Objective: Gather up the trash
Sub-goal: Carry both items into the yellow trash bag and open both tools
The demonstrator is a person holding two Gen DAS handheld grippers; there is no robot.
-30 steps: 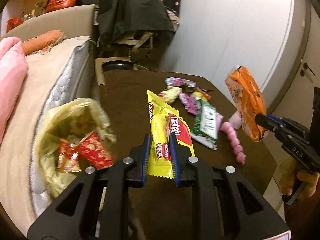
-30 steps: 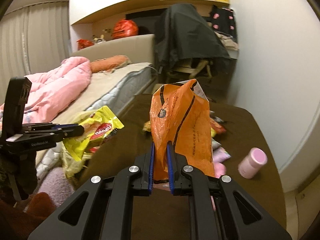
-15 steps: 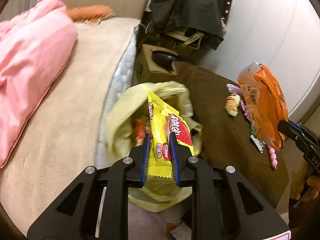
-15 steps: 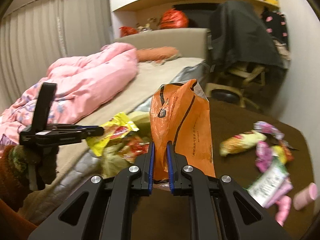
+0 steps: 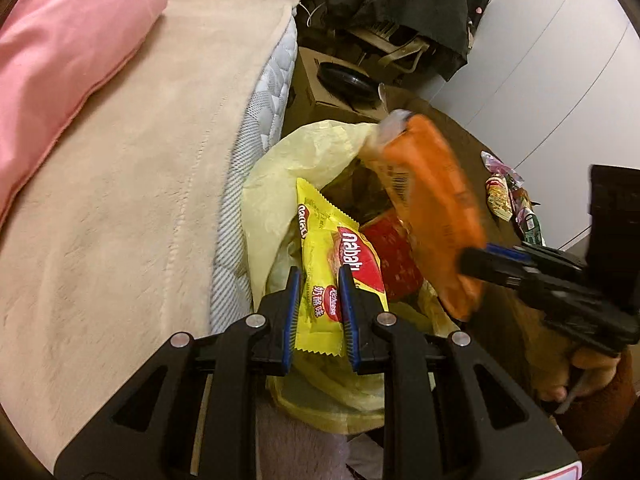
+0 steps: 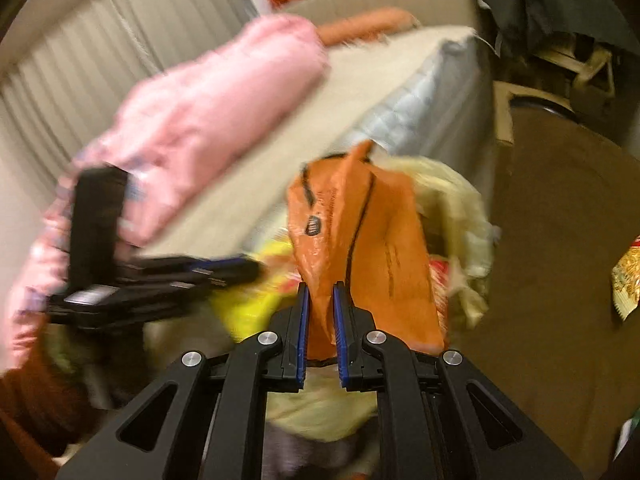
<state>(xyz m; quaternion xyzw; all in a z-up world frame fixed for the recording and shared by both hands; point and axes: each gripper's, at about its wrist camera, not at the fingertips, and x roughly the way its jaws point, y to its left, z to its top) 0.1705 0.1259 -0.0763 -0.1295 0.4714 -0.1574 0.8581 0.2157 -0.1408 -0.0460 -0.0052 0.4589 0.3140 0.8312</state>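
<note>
My left gripper (image 5: 320, 284) is shut on a yellow Nabati wafer packet (image 5: 332, 256) and holds it over the open yellow trash bag (image 5: 304, 160). My right gripper (image 6: 319, 300) is shut on an orange snack bag (image 6: 360, 240), also above the trash bag (image 6: 456, 208). In the left wrist view the orange bag (image 5: 432, 204) hangs over the bag's mouth from the right gripper (image 5: 480, 256). In the right wrist view the left gripper (image 6: 248, 268) holds the yellow packet (image 6: 248, 304) just left of the orange bag. A red wrapper (image 5: 392, 256) lies inside the trash bag.
The bed with a beige blanket (image 5: 140, 180) and pink duvet (image 5: 60, 48) lies left of the bag. The brown table (image 6: 560, 240) is on the right, with several wrappers (image 5: 508, 196) on it. A cardboard box (image 5: 328, 84) and a chair draped with dark clothes (image 5: 400, 0) stand behind.
Both grippers have swung from the table toward the trash bag beside the bed. The orange bag now hangs right over the bag's mouth next to the yellow packet.
</note>
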